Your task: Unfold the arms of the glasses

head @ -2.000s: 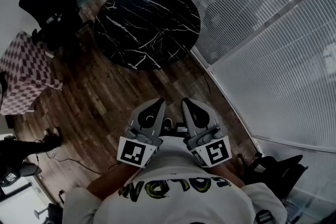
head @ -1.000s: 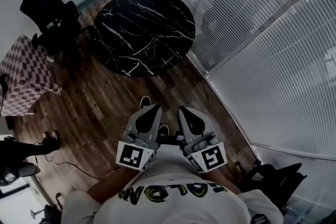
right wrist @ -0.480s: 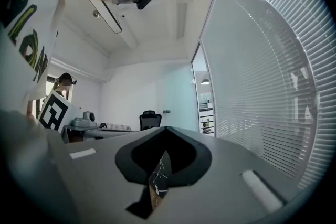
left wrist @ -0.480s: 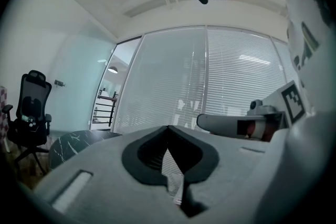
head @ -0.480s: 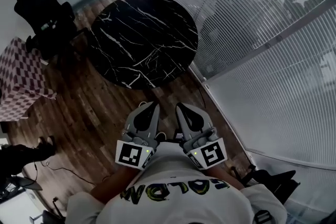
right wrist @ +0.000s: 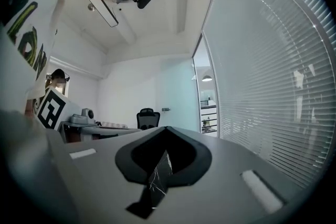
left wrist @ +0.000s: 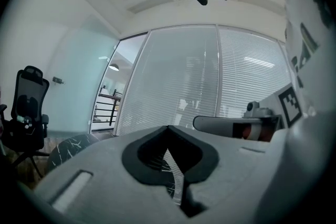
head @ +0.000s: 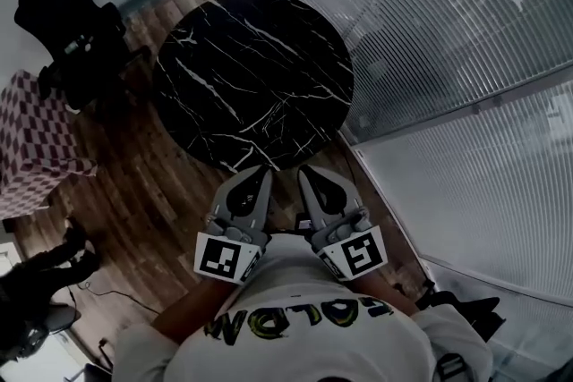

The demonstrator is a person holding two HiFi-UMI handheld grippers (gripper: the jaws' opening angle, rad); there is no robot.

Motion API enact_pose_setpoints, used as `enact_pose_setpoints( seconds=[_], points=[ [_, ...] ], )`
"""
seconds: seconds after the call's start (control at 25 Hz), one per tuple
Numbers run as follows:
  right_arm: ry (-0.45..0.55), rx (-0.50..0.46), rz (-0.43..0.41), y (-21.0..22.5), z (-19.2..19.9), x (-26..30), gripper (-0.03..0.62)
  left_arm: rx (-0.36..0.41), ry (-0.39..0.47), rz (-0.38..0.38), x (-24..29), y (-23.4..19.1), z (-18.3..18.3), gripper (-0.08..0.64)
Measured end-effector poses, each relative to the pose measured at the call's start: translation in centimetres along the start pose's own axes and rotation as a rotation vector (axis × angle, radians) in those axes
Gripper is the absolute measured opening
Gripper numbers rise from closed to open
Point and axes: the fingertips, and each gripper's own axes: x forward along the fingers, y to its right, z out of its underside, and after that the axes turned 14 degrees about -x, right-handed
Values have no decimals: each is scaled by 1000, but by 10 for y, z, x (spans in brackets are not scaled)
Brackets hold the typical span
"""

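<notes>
Ahead of person, round black marble table with white veins (head: 255,76) standing on dark wooden plank floor (head: 152,192). Black office chair (head: 67,22) and red-white checkered block (head: 36,148) sitting off left; white slatted blinds (head: 430,31) running along right. left gripper (head: 258,174) and right gripper (head: 309,174) pointing side by side toward table's near edge, jaws of each pressing together, gripping nothing. glasses showing in no view; place cannot be told. Lower-left corner lying too dim to make out.
</notes>
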Motion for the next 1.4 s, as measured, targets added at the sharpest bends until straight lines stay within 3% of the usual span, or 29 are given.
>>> enact_pose_setpoints(
  seconds=[0.6,1.2,1.4],
  points=[
    [-44,17,71,31,13,80,3,-5,-51,48,53,-67,-25,2],
    [-84,42,74,79,33,85,3,-30,-115,7,98,-66,-11,2],
    [-152,80,57,81,60,80,3,-50,-194,-20,101,-73,21,2]
  ],
)
